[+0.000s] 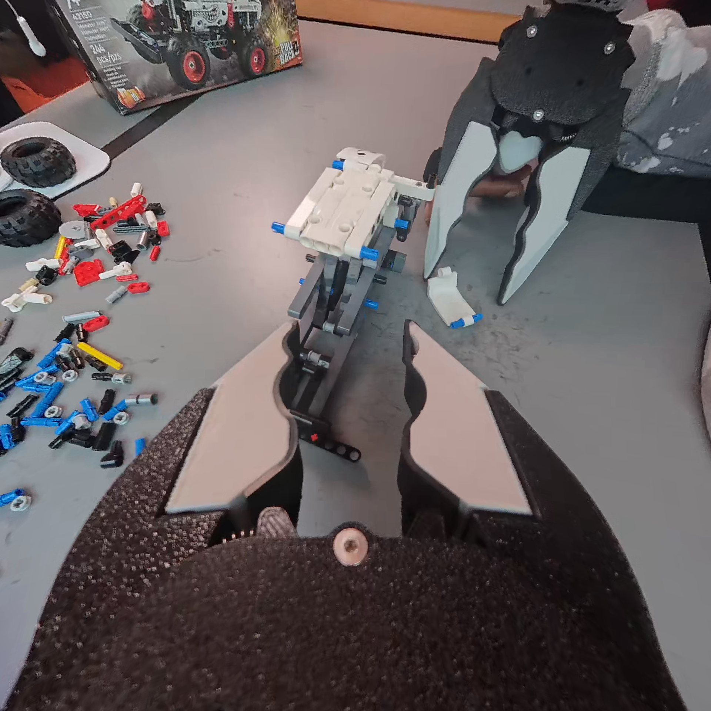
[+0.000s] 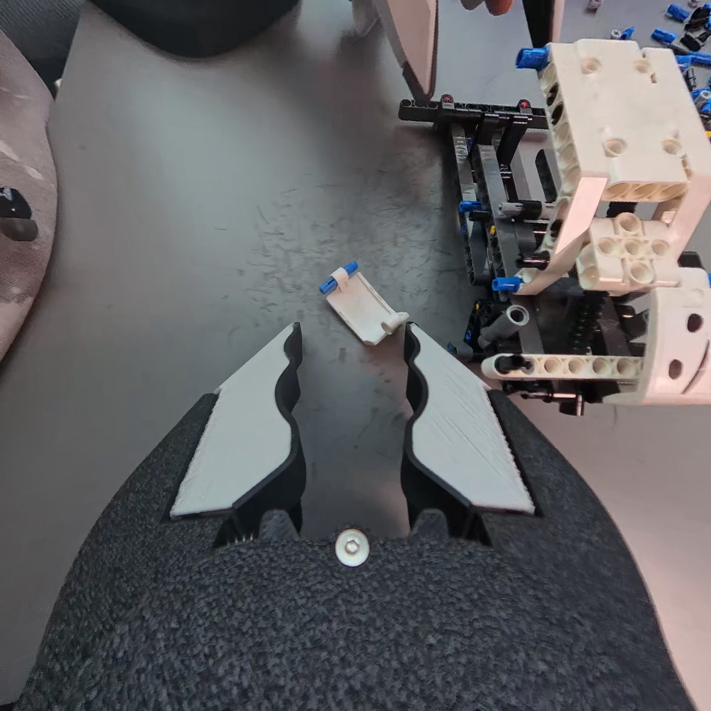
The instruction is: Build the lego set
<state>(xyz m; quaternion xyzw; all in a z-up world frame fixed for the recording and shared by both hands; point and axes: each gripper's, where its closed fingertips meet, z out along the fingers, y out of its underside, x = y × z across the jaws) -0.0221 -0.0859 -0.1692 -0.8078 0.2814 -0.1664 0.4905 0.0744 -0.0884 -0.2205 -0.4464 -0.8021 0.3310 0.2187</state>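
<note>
White panel (image 2: 363, 309) just beyond right gripper (image 2: 352, 327), jaws apart

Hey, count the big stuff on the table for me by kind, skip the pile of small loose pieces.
Black tyres: 2
Partly built truck chassis: 1
Loose white panel with blue pins: 1
Set box: 1
Grippers, left and right: 2
Total: 7

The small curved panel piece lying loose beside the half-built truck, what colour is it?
White curved plastic panel, with a blue pin clipped through one end; clearest in the right wrist view.
</note>
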